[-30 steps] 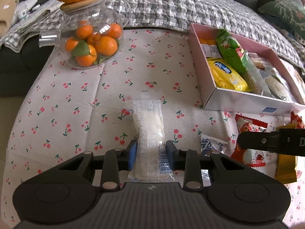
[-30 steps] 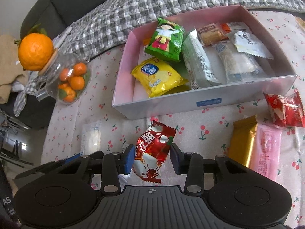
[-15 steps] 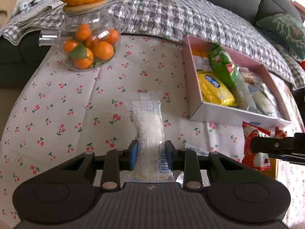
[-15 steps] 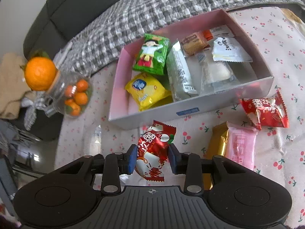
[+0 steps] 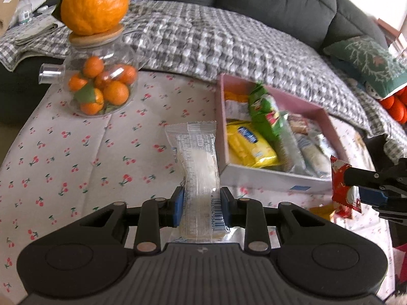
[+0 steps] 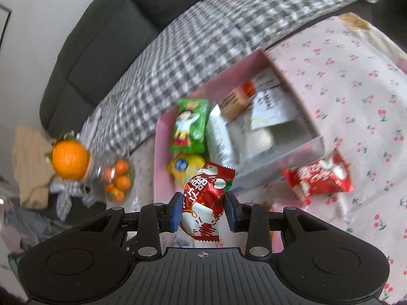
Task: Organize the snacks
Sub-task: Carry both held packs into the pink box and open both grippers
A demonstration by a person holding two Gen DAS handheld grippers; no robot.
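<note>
Pink box [image 6: 300, 150] near end bare, rest packed w/ snacks; cloth [image 5: 76, 152] left of box open

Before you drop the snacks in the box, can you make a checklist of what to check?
1. Left tool shut on the clear packet: ok.
2. Right tool shut on the red packet: ok.
3. Pink box open on top: ok.
4. Free room in the box's near right corner: ok.
5. Clear packet over the box: not ok, it is beside it.
6. Other red packet on the cloth, out of the way: ok.
</note>
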